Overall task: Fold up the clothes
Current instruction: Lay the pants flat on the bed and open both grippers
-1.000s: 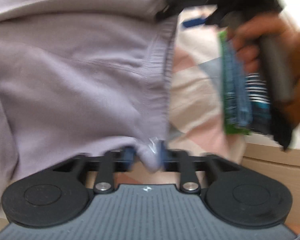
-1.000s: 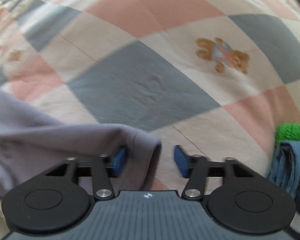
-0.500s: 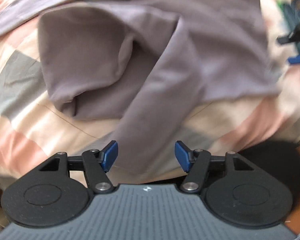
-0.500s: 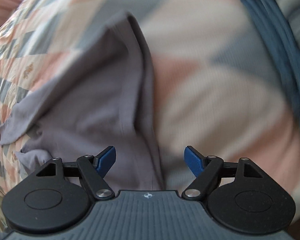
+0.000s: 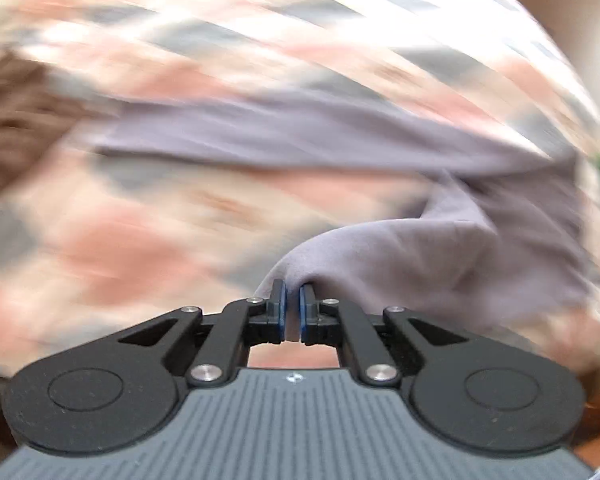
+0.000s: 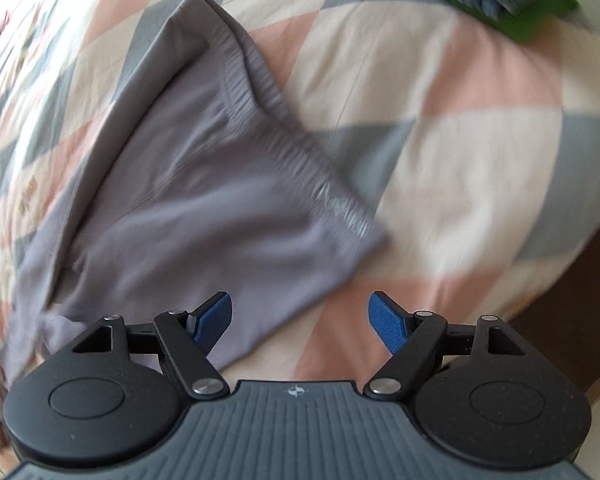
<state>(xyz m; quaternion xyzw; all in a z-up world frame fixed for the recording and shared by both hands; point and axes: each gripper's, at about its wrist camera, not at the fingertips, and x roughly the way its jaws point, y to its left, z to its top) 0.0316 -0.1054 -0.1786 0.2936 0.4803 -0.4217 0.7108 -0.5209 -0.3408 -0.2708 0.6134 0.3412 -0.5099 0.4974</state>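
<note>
A: Where's the garment?

B: The grey trousers (image 6: 204,184) lie spread on the patchwork bed (image 6: 480,128), waistband towards the right. The left tool (image 5: 292,300) has just closed, pinching a fold of the cloth.

A: And the right tool (image 6: 300,312)?

B: Spread wide and empty, hanging over the near edge. I'd grip the waistband corner next, then lift both evenly so the fold lands flat.

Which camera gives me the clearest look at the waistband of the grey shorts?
The right wrist view: the ribbed waistband runs diagonally across the checked bedspread, only slightly blurred. The left wrist view is motion-smeared and shows just grey shorts fabric pinched in the left gripper; no waistband is discernible there.
</note>
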